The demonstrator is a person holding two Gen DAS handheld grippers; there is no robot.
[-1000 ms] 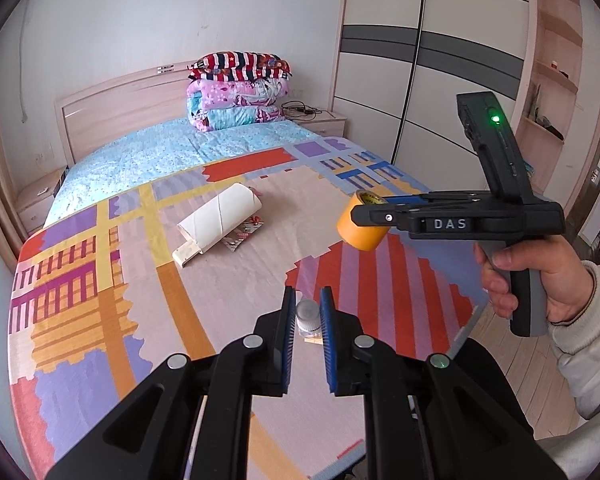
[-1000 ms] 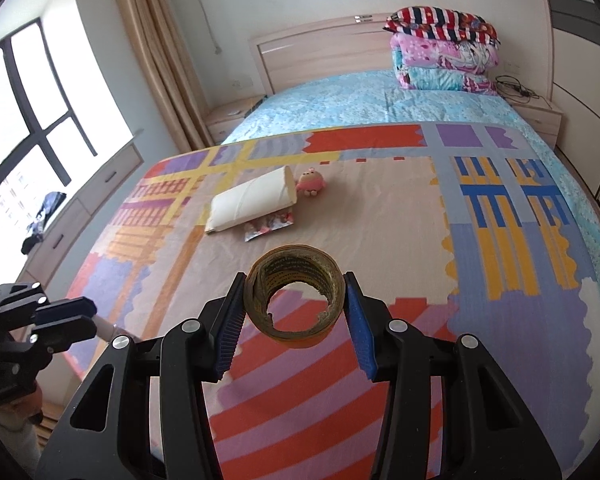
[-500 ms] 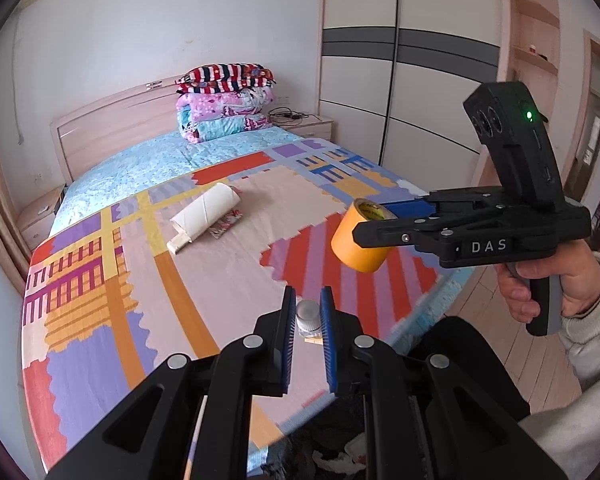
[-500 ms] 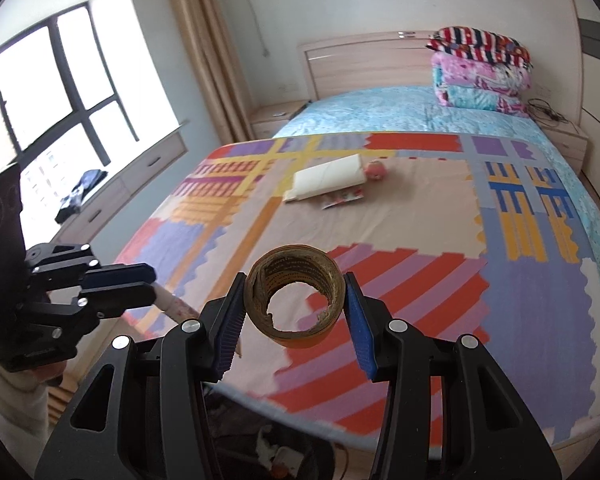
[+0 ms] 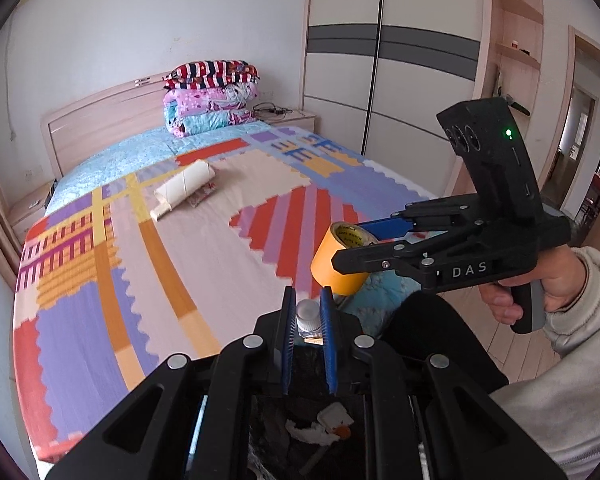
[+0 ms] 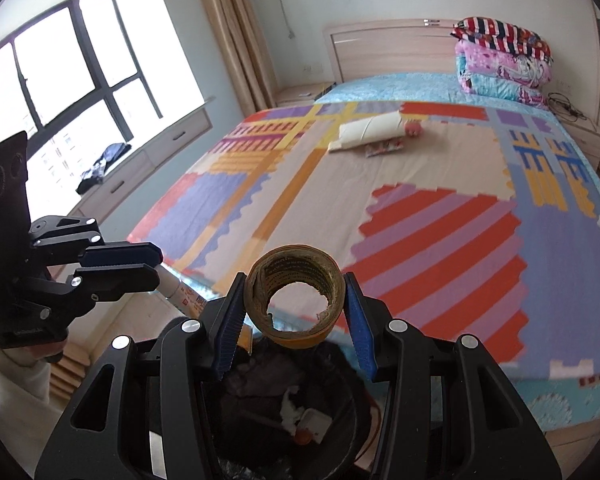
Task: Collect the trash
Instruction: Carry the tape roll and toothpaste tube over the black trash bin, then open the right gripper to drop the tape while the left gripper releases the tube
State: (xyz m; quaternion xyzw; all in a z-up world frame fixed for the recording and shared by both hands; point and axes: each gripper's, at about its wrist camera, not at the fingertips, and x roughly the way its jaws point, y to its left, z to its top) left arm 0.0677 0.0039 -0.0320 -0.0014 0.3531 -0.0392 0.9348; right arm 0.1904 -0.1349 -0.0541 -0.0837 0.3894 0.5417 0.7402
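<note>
We stand at the foot of a bed (image 5: 148,264) with a patchwork cover. Below its foot edge sits a black-lined trash bin (image 6: 260,412). Over the bin, our right gripper (image 6: 294,304) clenches a worn, hollow tape roll (image 6: 296,292); our left gripper (image 5: 306,320) pinches a small white-capped bottle (image 5: 307,314). We judge the next move is releasing both into the bin.

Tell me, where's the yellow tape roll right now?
The tape roll is pinched in the right gripper, past the foot of the bed, above the black trash bin.
</note>
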